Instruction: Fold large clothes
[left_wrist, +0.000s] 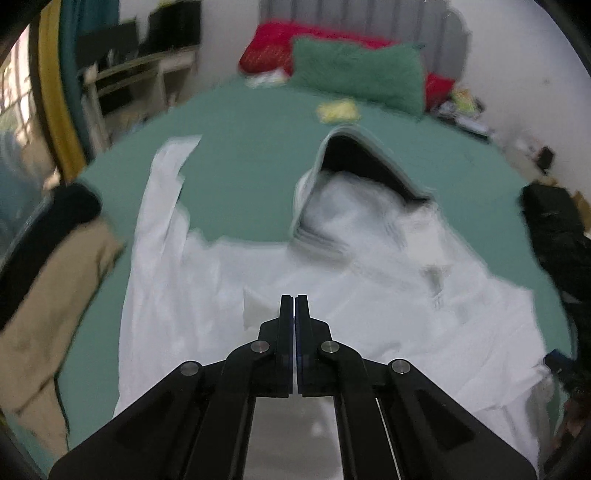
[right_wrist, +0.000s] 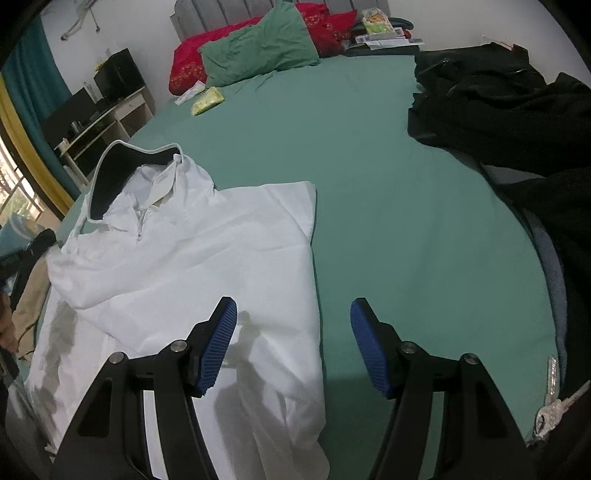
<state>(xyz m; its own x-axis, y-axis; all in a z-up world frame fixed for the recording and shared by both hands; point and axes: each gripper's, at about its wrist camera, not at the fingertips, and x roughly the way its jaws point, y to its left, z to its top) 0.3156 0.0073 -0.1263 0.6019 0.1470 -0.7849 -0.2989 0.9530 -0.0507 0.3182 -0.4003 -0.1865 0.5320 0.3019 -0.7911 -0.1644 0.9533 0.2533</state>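
left claw (left_wrist: 294, 297) together, empty | right claw (right_wrist: 293, 314) apart | white jacket (right_wrist: 192, 258) beneath both

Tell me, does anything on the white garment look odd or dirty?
Yes. The white garment has grey, smudgy patches near its left edge, in the right wrist view. They look like damp spots or stains; I cannot tell which.

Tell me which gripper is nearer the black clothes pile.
Right. The right gripper hangs over green sheet beside the black clothes pile; the left gripper sits over the white hooded jacket, farther off.
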